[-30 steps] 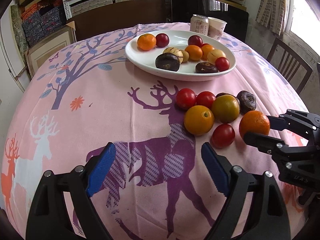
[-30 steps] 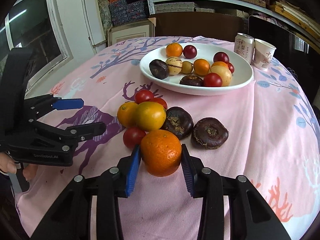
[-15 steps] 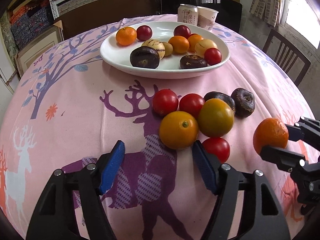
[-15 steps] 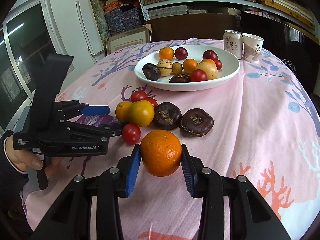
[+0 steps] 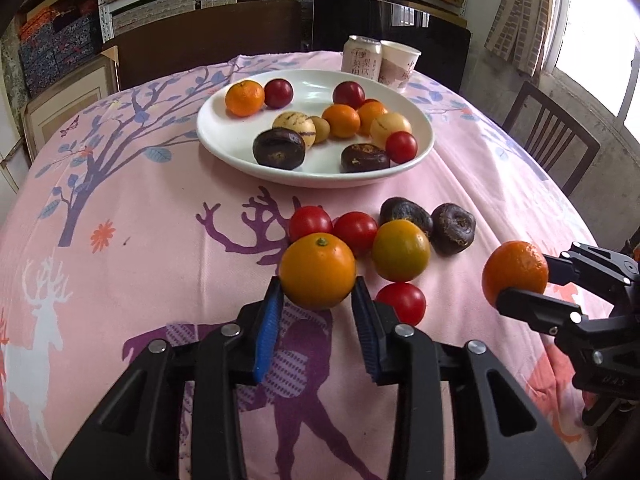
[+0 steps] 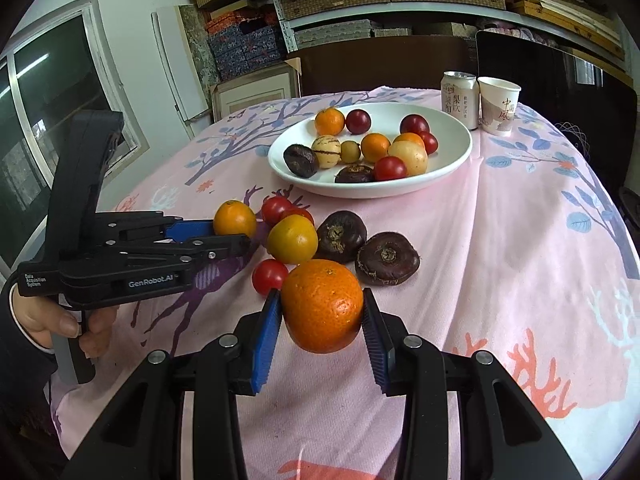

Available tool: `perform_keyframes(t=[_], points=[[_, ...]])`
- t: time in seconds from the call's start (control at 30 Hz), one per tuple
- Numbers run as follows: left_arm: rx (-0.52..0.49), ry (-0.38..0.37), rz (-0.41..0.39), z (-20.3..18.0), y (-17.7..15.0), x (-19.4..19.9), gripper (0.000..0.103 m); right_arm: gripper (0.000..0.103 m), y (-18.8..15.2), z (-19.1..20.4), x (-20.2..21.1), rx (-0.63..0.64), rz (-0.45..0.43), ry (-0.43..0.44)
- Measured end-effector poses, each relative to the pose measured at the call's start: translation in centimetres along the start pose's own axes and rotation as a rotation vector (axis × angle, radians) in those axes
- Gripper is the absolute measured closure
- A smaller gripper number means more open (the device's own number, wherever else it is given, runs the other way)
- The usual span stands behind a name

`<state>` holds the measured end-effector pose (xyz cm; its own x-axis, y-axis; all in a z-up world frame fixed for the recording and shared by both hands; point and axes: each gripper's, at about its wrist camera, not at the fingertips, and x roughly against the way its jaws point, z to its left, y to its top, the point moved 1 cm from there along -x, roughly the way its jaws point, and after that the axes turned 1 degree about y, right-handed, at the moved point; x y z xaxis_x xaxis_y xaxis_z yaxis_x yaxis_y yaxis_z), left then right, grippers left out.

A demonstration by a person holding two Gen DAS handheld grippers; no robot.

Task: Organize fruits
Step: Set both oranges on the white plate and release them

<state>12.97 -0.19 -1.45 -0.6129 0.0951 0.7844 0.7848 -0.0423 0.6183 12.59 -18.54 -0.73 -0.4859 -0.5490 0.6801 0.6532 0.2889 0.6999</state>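
Pink deer-print tablecloth (image 5: pixel 152 216) over a round table; shelves of boxes behind; white plate (image 5: pixel 224 140) of mixed fruit at the far side, with a drink can (image 5: pixel 361 59) and paper cup (image 5: pixel 399 65) just beyond it.

Left wrist view: left gripper (image 5: pixel 316 300) pitched steeply down, its jaws closing on a smooth orange (image 5: pixel 317 271), both blue pads against the fruit's flanks. This orange sits at the near edge of a loose cluster on the cloth: cherry tomatoes (image 5: pixel 354 230), a yellow-green citrus (image 5: pixel 401 251), two dark brown fruits (image 5: pixel 453 228). One more tomato lies just right of the gripper's right finger. At right edge, right gripper (image 5: pixel 516 280) comes in sideways, clamped on a rough-skinned mandarin (image 5: pixel 515 272).

Right wrist view: right gripper (image 6: pixel 322 312) narrow, gripping the mandarin (image 6: pixel 322 306), which looks clear of the cloth. Cluster lies just beyond it. At left, left gripper (image 6: pixel 230 232) reaches level across, pinching the smooth orange (image 6: pixel 234 220); a hand (image 6: pixel 60 320) with dark sleeve grips its handle.
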Motion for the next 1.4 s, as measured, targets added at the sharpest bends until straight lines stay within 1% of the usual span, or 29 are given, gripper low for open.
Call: perform_keyframes(t=[0.07, 0.13, 0.23, 0.27, 0.33, 0.4, 0.47, 0.53, 0.6, 0.77, 0.87, 0.93, 0.97, 1.0, 1.07, 1.17, 1.23, 1.3, 1.4], points=[[0.012, 0.000, -0.027, 0.4, 0.5, 1.5, 0.069, 0.063, 0.8, 0.1, 0.9, 0.013, -0.030, -0.013], [0.026, 0.003, -0.068, 0.8, 1.3, 3.1, 0.069, 0.063, 1.8, 0.1, 2.0, 0.026, -0.079, -0.031], [0.048, 0.008, -0.136, 1.3, 2.6, 5.1, 0.069, 0.063, 3.8, 0.2, 3.1, 0.070, -0.158, -0.103], [0.058, 0.011, -0.158, 1.4, 3.1, 5.5, 0.069, 0.063, 4.5, 0.2, 3.1, 0.077, -0.175, -0.110], [0.082, 0.007, -0.170, 1.7, 4.5, 5.4, 0.069, 0.063, 5.9, 0.0, 2.6, 0.085, -0.191, -0.113], [0.099, 0.013, -0.160, 1.7, 5.8, 4.3, 0.069, 0.063, 7.3, -0.3, 1.5, 0.097, -0.196, -0.125], [0.117, 0.056, -0.129, 1.8, 7.0, 2.3, 0.069, 0.063, 8.3, -0.5, 0.2, 0.094, -0.189, -0.119], [0.155, 0.058, -0.098, 2.3, 7.7, 0.1, 0.069, 0.063, 9.2, -0.7, -1.4, 0.092, -0.168, -0.120], [0.180, 0.075, -0.078, 2.8, 8.4, -1.9, 0.069, 0.063, 9.8, -0.9, -3.2, 0.089, -0.143, -0.120], [0.213, 0.081, -0.092, 3.7, 10.1, -4.4, 0.069, 0.063, 10.6, -1.0, -7.1, 0.097, -0.087, -0.134], [0.246, 0.095, -0.095, 4.4, 11.1, -5.6, 0.068, 0.062, 11.1, -1.0, -8.9, 0.112, -0.075, -0.171], [0.284, 0.105, -0.096, 5.1, 11.3, -6.2, 0.052, 0.060, 11.4, -1.0, -9.9, 0.119, -0.061, -0.194], [0.294, 0.122, -0.102, 5.3, 11.3, -6.2, 0.040, 0.051, 11.5, -1.0, -10.0, 0.129, -0.069, -0.208], [0.290, 0.134, -0.114, 5.3, 11.3, -6.1, 0.035, 0.042, 11.5, -0.8, -9.9, 0.138, -0.088, -0.218], [0.261, 0.140, -0.124, 5.2, 11.1, -5.7, 0.030, 0.042, 11.5, -0.9, -9.3, 0.139, -0.109, -0.205], [0.226, 0.152, -0.111, 4.9, 10.5, -5.3, 0.027, 0.042, 11.2, -1.7, -8.3, 0.115, -0.116, -0.190], [0.206, 0.149, -0.100, 4.6, 9.8, -4.9, 0.025, 0.042, 10.8, -2.2, -7.3, 0.095, -0.112, -0.180], [0.183, 0.161, -0.093, 4.1, 9.1, -4.4, 0.021, 0.042, 10.1, -2.7, -6.1, 0.085, -0.106, -0.178], [0.140, 0.151, -0.086, 3.1, 7.7, -3.4, 0.020, 0.041, 8.7, -3.6, -4.3, 0.061, -0.086, -0.165]])
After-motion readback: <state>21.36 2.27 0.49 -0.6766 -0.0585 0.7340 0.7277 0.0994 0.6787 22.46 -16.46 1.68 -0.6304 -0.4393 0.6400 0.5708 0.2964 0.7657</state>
